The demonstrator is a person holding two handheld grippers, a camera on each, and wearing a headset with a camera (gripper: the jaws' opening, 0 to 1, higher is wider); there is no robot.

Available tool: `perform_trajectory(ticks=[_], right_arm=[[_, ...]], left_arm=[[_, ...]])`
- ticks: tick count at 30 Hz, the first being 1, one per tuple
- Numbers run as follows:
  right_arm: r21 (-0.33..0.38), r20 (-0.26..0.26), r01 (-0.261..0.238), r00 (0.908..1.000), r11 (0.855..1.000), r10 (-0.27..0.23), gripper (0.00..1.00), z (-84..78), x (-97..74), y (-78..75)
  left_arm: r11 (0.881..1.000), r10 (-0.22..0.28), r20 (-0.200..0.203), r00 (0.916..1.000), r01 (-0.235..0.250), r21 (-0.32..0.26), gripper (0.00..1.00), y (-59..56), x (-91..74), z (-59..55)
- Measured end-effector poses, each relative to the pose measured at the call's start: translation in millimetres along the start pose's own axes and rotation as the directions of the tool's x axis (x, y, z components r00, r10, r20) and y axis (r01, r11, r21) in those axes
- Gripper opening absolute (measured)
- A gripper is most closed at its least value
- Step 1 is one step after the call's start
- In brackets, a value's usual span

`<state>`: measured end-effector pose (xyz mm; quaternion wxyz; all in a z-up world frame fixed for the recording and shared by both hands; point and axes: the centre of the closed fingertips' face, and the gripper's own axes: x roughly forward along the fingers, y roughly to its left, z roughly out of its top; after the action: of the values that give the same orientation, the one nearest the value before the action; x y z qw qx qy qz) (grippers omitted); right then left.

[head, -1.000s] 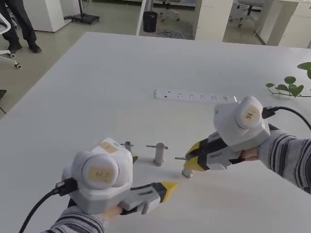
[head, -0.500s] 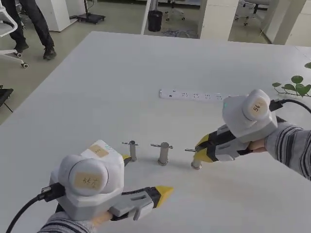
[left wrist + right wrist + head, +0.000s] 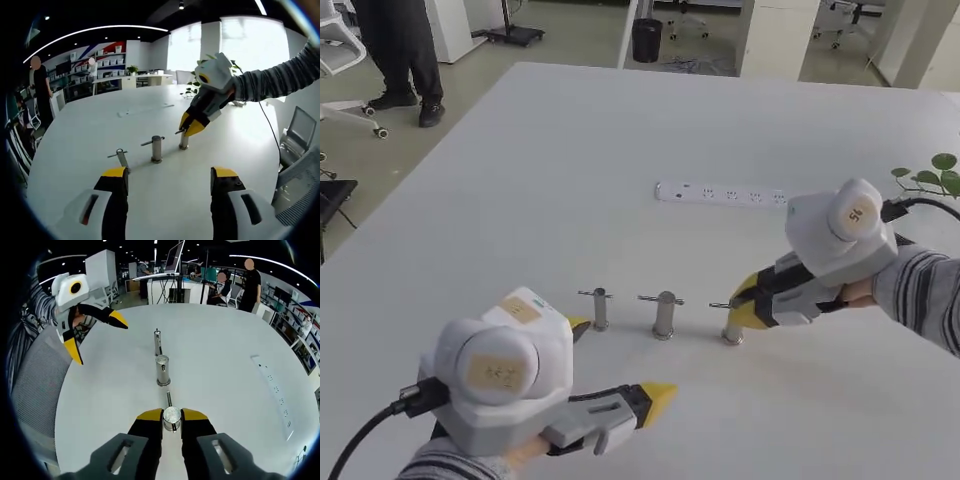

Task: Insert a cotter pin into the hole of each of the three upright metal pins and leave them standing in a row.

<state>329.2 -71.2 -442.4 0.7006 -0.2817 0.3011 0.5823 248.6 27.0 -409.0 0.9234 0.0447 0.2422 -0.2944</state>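
The right tongs (image 3: 171, 426) are pressed together on the head of the right-end metal pin (image 3: 171, 417), 1 yellow tip on each side of it; in the head view these tongs (image 3: 740, 310) reach it from the surface's right edge, and a cotter pin (image 3: 718, 305) pokes out sideways just below the tips. The left tongs (image 3: 169, 175) are spread wide and grip nothing, hanging above the surface (image 3: 570, 180) near its near edge, just short of the row and apart from all 3 pins. Beside the gripped pin stands the middle metal pin (image 3: 664, 315), upright, with a second cotter pin (image 3: 655, 298) crossing its top, and past that the left-end metal pin (image 3: 600, 308), also upright, carrying a third cotter pin (image 3: 592, 293). The 3 stand in a row, roughly parallel to the near edge. Beyond the row, toward the far edge, a white power strip (image 3: 720, 194) lies flat. Green plant leaves (image 3: 930, 178) show at the right edge. A person (image 3: 395, 50) stands on the floor past the far left corner.
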Motion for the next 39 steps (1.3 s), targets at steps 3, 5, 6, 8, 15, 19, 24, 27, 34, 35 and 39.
perform_trajectory(ticks=[3, 5, 6, 8, 15, 19, 24, 27, 34, 35, 39], right_arm=[[0.000, 0.007, -0.003, 1.0000, 1.000, 0.003, 0.08, 1.2, 0.6, -2.1], [0.007, 0.011, -0.008, 0.9999, 1.000, 0.008, 0.08, 1.1, 0.5, -3.5], [0.007, 0.010, -0.008, 0.9999, 1.000, 0.008, 0.08, 1.1, 0.5, -3.6], [0.006, 0.013, -0.016, 0.9998, 1.000, 0.015, 0.08, 1.6, 0.7, -2.8], [0.020, 0.032, -0.032, 0.9990, 0.999, 0.032, 0.09, 1.6, 0.6, -3.6], [0.009, 0.030, -0.040, 0.9988, 0.999, 0.039, 0.09, 2.5, 0.9, -2.7], [0.005, 0.006, -0.023, 0.9997, 1.000, 0.023, 0.11, -2.6, 1.1, -3.6], [-0.034, -0.002, -0.008, 1.0000, 0.999, 0.008, 0.16, -4.4, 0.3, -2.0], [-0.037, 0.004, 0.033, 0.9994, 0.999, -0.033, 0.24, -0.8, -8.3, 2.2], [-0.030, 0.012, 0.046, 0.9989, 0.998, -0.046, 0.25, 0.5, -10.4, 2.1], [0.073, 0.062, 0.115, 0.9910, 0.991, -0.119, 0.30, 7.9, -22.7, 1.3]], left_arm=[[1.000, 0.007, -0.002, 1.0000, -0.007, -0.004, 0.65, 3.0, -0.8, -0.9], [1.000, 0.011, -0.006, 0.9999, -0.011, -0.011, 0.64, 5.2, -1.3, -1.8], [1.000, 0.014, -0.007, 0.9999, -0.014, -0.018, 0.64, 6.3, -1.6, -2.0], [0.999, 0.022, -0.002, 0.9998, -0.022, -0.023, 0.64, 9.1, -2.5, -1.4], [0.999, 0.037, -0.005, 0.9993, -0.038, -0.025, 0.65, 15.2, -4.7, -2.7], [0.999, 0.040, -0.014, 0.9991, -0.040, -0.027, 0.65, 16.9, -5.7, -5.0], [0.999, 0.045, -0.022, 0.9987, -0.046, -0.028, 0.66, 19.9, -6.7, -6.8], [0.998, 0.052, -0.024, 0.9983, -0.053, -0.030, 0.67, 23.4, -8.7, -7.6], [0.997, 0.076, -0.023, 0.9969, -0.076, -0.029, 0.67, 33.1, -16.0, -5.8], [0.997, 0.079, -0.022, 0.9967, -0.079, -0.024, 0.67, 34.5, -16.7, -5.1], [0.996, 0.089, -0.021, 0.9958, -0.090, -0.012, 0.67, 40.8, -20.0, -1.2]])
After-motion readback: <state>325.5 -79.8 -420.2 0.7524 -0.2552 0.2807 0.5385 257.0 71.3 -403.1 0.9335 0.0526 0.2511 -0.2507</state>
